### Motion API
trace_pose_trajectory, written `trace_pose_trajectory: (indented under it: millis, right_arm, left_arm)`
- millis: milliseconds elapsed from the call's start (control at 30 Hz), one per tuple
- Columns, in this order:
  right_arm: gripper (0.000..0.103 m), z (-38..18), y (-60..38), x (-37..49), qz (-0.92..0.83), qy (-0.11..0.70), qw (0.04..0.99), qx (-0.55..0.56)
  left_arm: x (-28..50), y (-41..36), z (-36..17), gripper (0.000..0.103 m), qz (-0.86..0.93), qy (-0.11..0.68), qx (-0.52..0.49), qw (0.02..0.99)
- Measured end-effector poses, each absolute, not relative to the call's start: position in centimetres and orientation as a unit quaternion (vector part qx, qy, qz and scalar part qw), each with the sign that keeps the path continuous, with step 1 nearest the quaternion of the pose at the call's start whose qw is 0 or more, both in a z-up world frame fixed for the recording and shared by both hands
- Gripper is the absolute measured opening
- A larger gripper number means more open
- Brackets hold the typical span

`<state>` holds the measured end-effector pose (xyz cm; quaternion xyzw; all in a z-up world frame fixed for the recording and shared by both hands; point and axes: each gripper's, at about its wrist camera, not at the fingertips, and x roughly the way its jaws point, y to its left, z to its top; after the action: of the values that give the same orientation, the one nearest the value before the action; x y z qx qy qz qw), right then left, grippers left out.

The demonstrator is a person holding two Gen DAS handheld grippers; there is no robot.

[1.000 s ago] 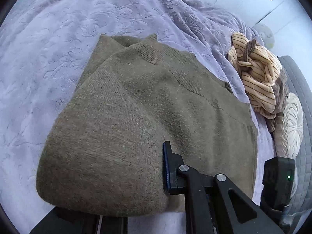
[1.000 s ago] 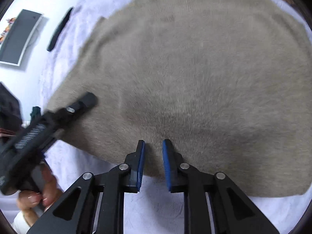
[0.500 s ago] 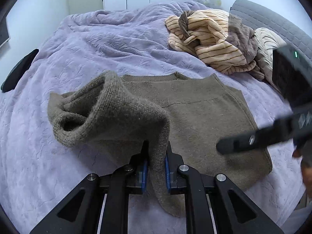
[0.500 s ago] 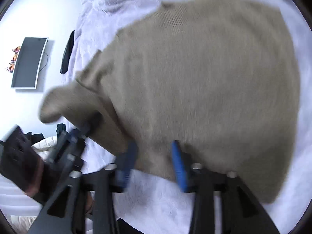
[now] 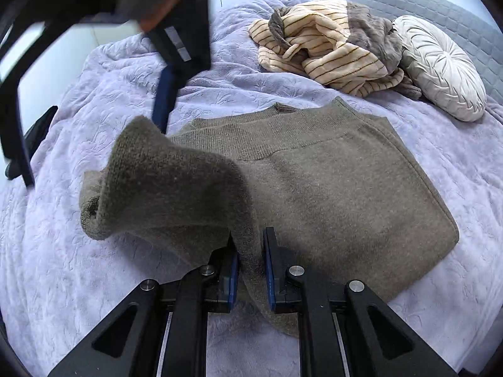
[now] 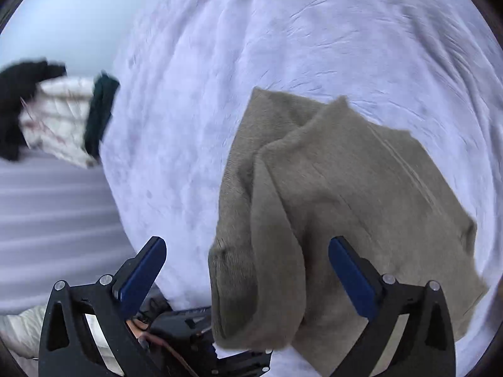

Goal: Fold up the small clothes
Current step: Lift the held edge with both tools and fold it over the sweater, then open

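1. A lavender bedspread [image 5: 78,220], plush with an embossed leafy pattern, covers the bed.
2. An olive-brown knit sweater [image 5: 339,194] lies on the bedspread, its body flat and roughly rectangular, with a ribbed neckline at the far edge; the fabric looks soft and fuzzy.
3. A crumpled cream fleece garment [image 5: 327,47] with thin brown stripes and a grey-brown lining sits heaped near the head of the bed, well apart from the sweater.
4. A round, pleated off-white cushion [image 5: 440,66] rests just beside that heap, against a grey quilted headboard [image 5: 440,9].
5. The left gripper [image 5: 251,267] has its jaws clamped on a lifted fold of the sweater, which arches up in a rounded hump.
6. The right gripper [image 6: 248,273] has just been opening its jaws; they stand wide, blue pads clear of the knit hanging between them.
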<state>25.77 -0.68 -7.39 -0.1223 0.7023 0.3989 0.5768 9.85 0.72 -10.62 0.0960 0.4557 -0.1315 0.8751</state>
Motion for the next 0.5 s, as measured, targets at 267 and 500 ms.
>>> trace_pose_trajectory:
  millis: [267, 500]
  right_arm:
    - [0.103, -13.5, 6.1, 24.3, 0.359, 0.720, 0.519, -0.289]
    - [0.024, -14.3, 4.5, 24.9, 0.337, 0.721, 0.543, -0.268]
  left_arm:
    - [9.5, 2.3, -11.8, 0.015, -0.121, 0.470, 0.083, 0.871]
    - [9.4, 2.2, -12.0, 0.015, -0.124, 0.472, 0.097, 0.868]
